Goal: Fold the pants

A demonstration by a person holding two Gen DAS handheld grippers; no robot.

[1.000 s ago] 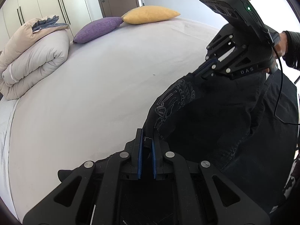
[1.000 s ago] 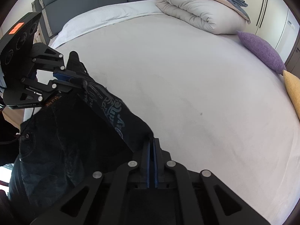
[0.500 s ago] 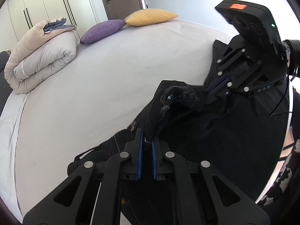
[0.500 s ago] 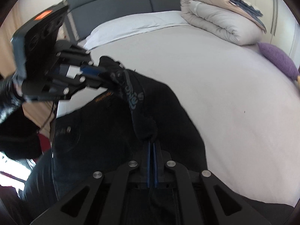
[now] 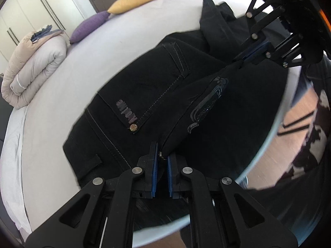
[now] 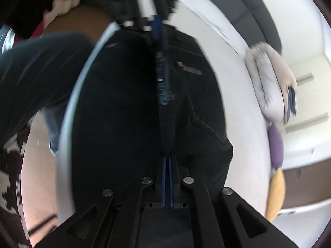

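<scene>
Black pants (image 5: 144,95) with a back pocket and a small logo lie spread on the white bed near its edge; they also show in the right wrist view (image 6: 128,107). My left gripper (image 5: 162,155) is shut on a fold of the pants' fabric at the near end. My right gripper (image 6: 167,157) is shut on the same stretched fold at the other end; it shows in the left wrist view (image 5: 254,51) at the upper right. The fold runs taut between the two grippers, above the flat part of the pants.
The white bed (image 5: 68,78) stretches to the left and far side. A rolled duvet (image 5: 33,66), a purple pillow (image 5: 89,25) and a yellow pillow (image 5: 132,1) lie at the far side. The bed edge (image 5: 275,124) and wooden floor are at right.
Both grippers swung toward the bed edge with the pants' fold held between them. The pants now lie spread flat on the bed with the pocket side showing. The right wrist view is blurred.
</scene>
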